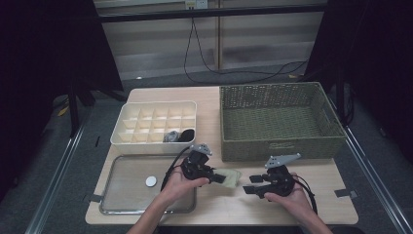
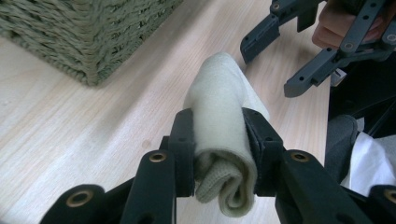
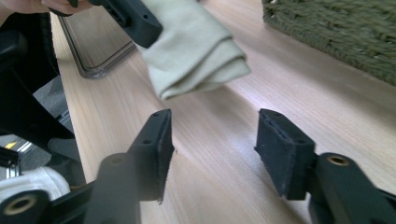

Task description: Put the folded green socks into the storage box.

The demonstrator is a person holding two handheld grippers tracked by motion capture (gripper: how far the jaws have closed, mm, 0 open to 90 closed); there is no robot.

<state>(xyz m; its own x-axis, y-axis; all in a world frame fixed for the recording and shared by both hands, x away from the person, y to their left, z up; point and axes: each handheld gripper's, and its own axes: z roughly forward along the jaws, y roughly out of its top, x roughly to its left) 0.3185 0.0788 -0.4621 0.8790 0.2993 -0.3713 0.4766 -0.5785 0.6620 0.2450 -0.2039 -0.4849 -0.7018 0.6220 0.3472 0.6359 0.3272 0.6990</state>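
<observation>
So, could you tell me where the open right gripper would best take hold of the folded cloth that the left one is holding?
Probably the free end of the folded cloth, the layered edges that stick out past the left gripper, which is shut on the other end. The open right gripper already faces that end, so come straight in with one jaw on each flat face, pinching all layers together.

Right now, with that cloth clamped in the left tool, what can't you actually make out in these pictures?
- Two dark items in the divided organizer, high view: too small and dim to identify.
- Folded cloth, left gripper view: its near end is cut off by the bottom edge, and the left tool covers its sides.
- Small white disc on the tray, high view: too small to identify.
</observation>
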